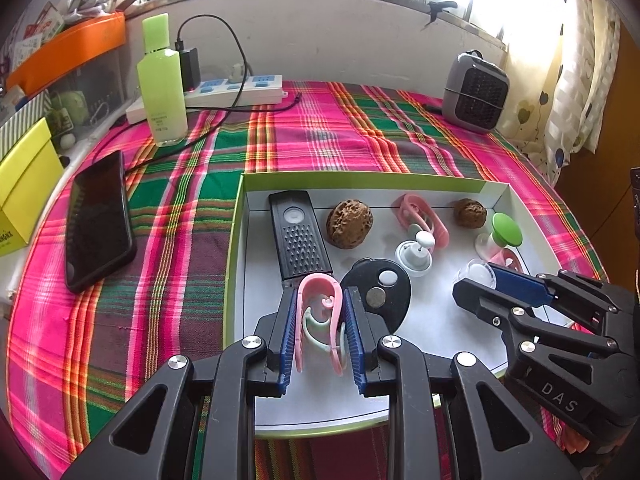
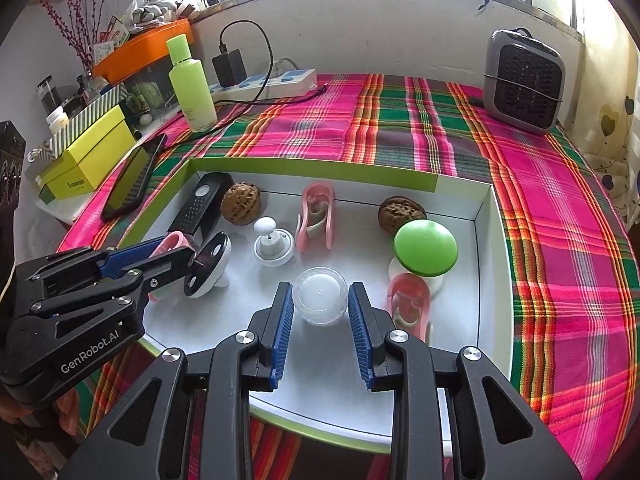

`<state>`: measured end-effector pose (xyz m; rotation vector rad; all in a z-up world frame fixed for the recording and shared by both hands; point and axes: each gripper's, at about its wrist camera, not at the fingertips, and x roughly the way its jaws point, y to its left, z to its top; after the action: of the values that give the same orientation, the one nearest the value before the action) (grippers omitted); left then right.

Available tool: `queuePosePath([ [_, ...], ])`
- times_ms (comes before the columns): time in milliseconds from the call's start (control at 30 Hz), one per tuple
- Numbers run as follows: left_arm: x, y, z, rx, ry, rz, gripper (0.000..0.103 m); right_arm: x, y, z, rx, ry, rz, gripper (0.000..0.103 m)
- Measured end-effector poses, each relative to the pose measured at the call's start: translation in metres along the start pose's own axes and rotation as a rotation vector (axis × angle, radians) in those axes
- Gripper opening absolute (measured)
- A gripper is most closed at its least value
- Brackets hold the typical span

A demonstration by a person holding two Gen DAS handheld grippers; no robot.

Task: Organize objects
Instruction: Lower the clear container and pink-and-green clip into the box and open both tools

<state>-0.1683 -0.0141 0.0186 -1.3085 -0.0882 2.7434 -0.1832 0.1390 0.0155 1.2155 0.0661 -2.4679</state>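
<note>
A white tray with green rim [image 1: 236,240] [image 2: 496,240] holds small objects. My left gripper [image 1: 320,304] is shut on a pink clip [image 1: 318,312] low over the tray's left part; it also shows in the right wrist view [image 2: 176,256]. My right gripper [image 2: 320,300] is open, its fingers on either side of a small clear jar with a white lid [image 2: 320,294], apart from it; the jar also shows in the left wrist view [image 1: 478,272]. In the tray lie a black remote [image 1: 298,236], two walnuts [image 1: 349,224] [image 1: 471,213], two more pink clips [image 2: 316,214] [image 2: 408,304], a green-capped object [image 2: 425,247], a white knob piece [image 2: 272,246] and a black-and-white disc [image 1: 378,292].
The tray sits on a pink plaid cloth [image 1: 320,136]. A black phone [image 1: 98,220] lies left of the tray. A green bottle [image 1: 162,80], a power strip [image 1: 236,90] with cables, a grey heater [image 1: 476,92] and yellow boxes [image 2: 88,156] stand around the back and left.
</note>
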Motion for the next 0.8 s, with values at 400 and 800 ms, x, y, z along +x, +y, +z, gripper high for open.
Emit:
queuePosePath([
  [400,0.0001,-0.0023,0.0003,0.001,0.002,0.005,0.022,0.0026,-0.0001,-0.0014,-0.001,0.004,-0.006,0.03],
  [800,0.0001,-0.0032,-0.0007,0.012,0.003,0.026,0.027,0.0023,-0.0001,-0.0018,-0.002,0.004,-0.01,0.03],
])
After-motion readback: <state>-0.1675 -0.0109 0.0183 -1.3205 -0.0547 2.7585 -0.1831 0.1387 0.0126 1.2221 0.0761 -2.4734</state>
